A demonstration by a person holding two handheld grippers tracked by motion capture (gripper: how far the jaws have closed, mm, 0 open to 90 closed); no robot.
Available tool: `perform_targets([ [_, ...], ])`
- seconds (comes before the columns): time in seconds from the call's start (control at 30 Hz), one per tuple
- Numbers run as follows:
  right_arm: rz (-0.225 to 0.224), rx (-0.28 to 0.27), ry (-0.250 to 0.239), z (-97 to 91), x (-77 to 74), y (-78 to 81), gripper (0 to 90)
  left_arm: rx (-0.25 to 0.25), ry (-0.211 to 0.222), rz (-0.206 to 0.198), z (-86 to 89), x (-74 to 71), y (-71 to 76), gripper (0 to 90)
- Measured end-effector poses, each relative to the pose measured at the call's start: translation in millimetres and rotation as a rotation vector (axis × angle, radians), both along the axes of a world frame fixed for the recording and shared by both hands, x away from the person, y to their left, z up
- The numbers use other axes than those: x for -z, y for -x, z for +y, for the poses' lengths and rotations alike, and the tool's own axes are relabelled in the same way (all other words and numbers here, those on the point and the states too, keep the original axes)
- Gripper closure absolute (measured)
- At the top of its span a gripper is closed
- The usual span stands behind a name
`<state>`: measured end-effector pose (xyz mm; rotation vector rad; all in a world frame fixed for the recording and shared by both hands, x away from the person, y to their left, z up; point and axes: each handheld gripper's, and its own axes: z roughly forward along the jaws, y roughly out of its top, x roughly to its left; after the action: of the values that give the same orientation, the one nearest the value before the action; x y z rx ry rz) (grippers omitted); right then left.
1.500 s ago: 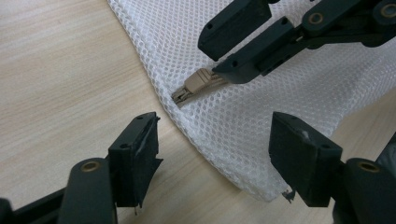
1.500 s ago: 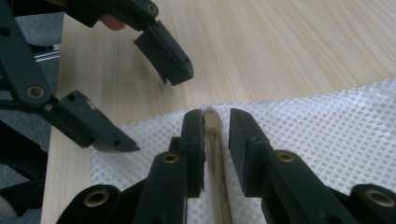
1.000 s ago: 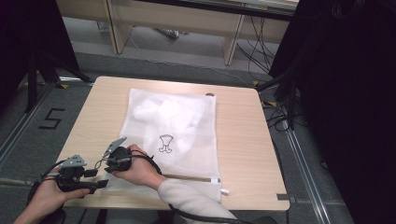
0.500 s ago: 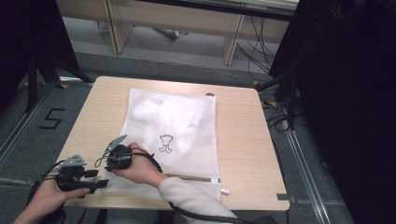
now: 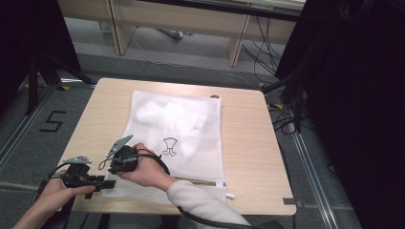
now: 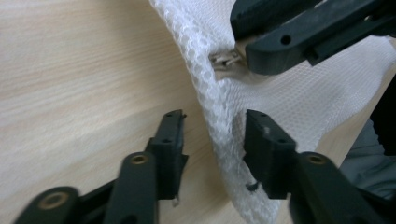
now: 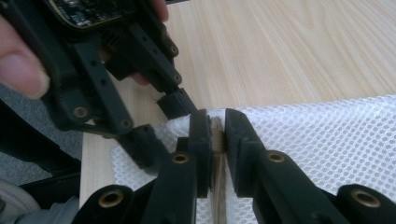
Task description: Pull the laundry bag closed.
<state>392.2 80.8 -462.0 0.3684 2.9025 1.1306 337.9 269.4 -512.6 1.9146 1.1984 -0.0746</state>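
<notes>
A white mesh laundry bag [image 5: 176, 124] lies flat on the wooden table [image 5: 243, 143], with a zipper along its near edge. My right gripper [image 5: 115, 170] [image 7: 215, 133] is shut on the metal zipper pull [image 6: 226, 59] at the bag's near left corner. Beside it, my left gripper [image 5: 105, 181] [image 6: 212, 144] is open, its jaws standing either side of the bag's raised mesh edge [image 6: 219, 130] just below the pull. In the right gripper view the left gripper [image 7: 159, 123] sits close on the left, held by a hand [image 7: 21, 60].
White cloth bunches inside the bag at its far end [image 5: 157, 112], and a small black print [image 5: 169, 145] marks its middle. The zipper's far end [image 5: 228, 194] is near the table's front edge. Wooden furniture [image 5: 181, 19] and cables [image 5: 267, 47] stand beyond the table.
</notes>
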Motion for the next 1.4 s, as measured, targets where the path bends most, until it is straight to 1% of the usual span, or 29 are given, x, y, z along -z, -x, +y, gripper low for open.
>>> perform_targets([
  [0.07,-0.02,-0.012,0.011,-1.7,0.0,-0.8,82.3,0.002,0.015,-0.002,-1.4,-0.7,-2.2,65.5],
  [0.1,0.004,-0.004,0.005,-1.9,0.1,1.1,82.3,-0.004,0.019,0.008,-2.5,-0.9,-3.5,67.3],
  [0.13,-0.025,-0.02,0.018,-3.1,0.3,-0.8,82.3,-0.005,0.018,0.019,-3.8,-0.3,-5.2,69.1],
  [0.17,-0.009,-0.019,0.015,-3.7,0.4,0.3,82.3,0.002,0.015,0.023,-4.1,-0.1,-6.0,71.4],
  [0.27,0.004,-0.014,0.021,-5.4,0.8,1.1,82.3,0.012,0.002,0.027,-6.8,-0.7,-6.3,78.1],
  [0.3,-0.012,-0.012,0.04,-6.4,0.8,0.4,82.3,0.022,0.004,0.028,-6.6,-1.0,-6.4,80.2],
  [0.33,-0.021,-0.021,0.035,-6.5,1.5,-0.6,82.3,0.022,0.004,0.027,-6.6,-1.4,-6.0,82.0],
  [0.4,-0.017,-0.024,0.032,-6.6,1.4,0.1,82.3,0.019,0.007,0.028,-5.9,-2.9,-5.5,83.6],
  [0.47,-0.002,-0.019,0.031,-7.2,0.4,1.6,82.3,0.007,0.004,0.022,-6.8,-4.5,-4.6,84.5],
  [0.5,-0.005,-0.013,0.032,-7.8,0.4,2.1,82.3,0.01,0.009,0.022,-7.2,-4.7,-4.5,84.8],
  [0.53,-0.029,-0.028,0.042,-8.8,0.2,0.4,82.3,0.01,0.014,0.026,-7.6,-5.3,-4.2,84.9],
  [0.57,-0.011,-0.026,0.034,-9.2,0.2,2.0,82.3,0.003,0.019,0.032,-8.0,-5.9,-3.8,85.0],
  [0.6,-0.01,-0.021,0.039,-10.1,0.4,2.9,82.3,-0.004,0.023,0.036,-8.2,-6.3,-3.4,85.0],
  [0.63,-0.027,-0.026,0.045,-11.0,1.3,1.7,82.4,-0.001,0.03,0.043,-7.9,-6.6,-3.5,85.1],
  [0.7,-0.007,-0.019,0.045,-12.7,1.7,3.8,82.4,-0.003,0.036,0.04,-8.3,-7.2,-3.1,85.2],
  [0.73,-0.024,-0.025,0.055,-14.3,2.6,2.5,82.5,0.002,0.04,0.044,-8.2,-7.4,-3.2,85.3],
  [0.77,-0.013,-0.024,0.046,-14.3,3.1,3.7,82.5,-0.006,0.039,0.042,-9.1,-7.8,-2.7,85.4],
  [0.83,-0.028,-0.029,0.06,-16.0,4.0,3.4,82.6,-0.001,0.046,0.048,-8.9,-8.6,-2.7,85.5],
  [0.9,-0.001,-0.017,0.059,-16.7,4.8,6.2,82.6,-0.012,0.043,0.041,-9.6,-9.3,-2.0,85.7],
  [0.93,-0.018,-0.023,0.07,-17.6,5.0,5.0,82.7,-0.014,0.045,0.041,-9.4,-9.6,-1.9,85.6],
  [0.97,-0.019,-0.023,0.075,-18.0,5.5,5.3,82.6,-0.005,0.052,0.045,-8.3,-9.7,-2.4,85.7],
  [1.07,-0.009,-0.023,0.082,-20.7,6.7,5.7,82.6,-0.013,0.06,0.051,-7.3,-10.5,-2.2,85.7],
  [1.1,-0.001,-0.018,0.076,-21.5,7.5,6.0,82.7,-0.013,0.058,0.049,-7.4,-10.7,-2.0,85.7],
  [1.13,-0.016,-0.027,0.084,-22.9,8.3,4.4,82.7,-0.016,0.051,0.044,-8.1,-10.9,-1.8,85.7],
  [1.17,0.002,-0.02,0.083,-24.1,8.6,5.8,82.7,-0.009,0.047,0.044,-8.0,-11.2,-1.8,85.7],
  [1.23,-0.016,-0.024,0.091,-25.9,9.6,4.8,82.7,-0.012,0.035,0.033,-9.0,-11.8,-1.3,85.7],
  [1.27,0.001,-0.022,0.088,-26.4,9.4,6.4,82.6,-0.008,0.038,0.035,-8.9,-11.9,-1.3,85.7],
  [1.33,-0.011,-0.019,0.094,-28.2,11.2,5.7,82.6,-0.011,0.036,0.034,-9.0,-11.7,-1.3,85.7],
  [1.4,-0.008,-0.019,0.094,-28.8,12.1,6.4,82.7,-0.017,0.024,0.03,-10.9,-11.8,-0.9,85.7],
])
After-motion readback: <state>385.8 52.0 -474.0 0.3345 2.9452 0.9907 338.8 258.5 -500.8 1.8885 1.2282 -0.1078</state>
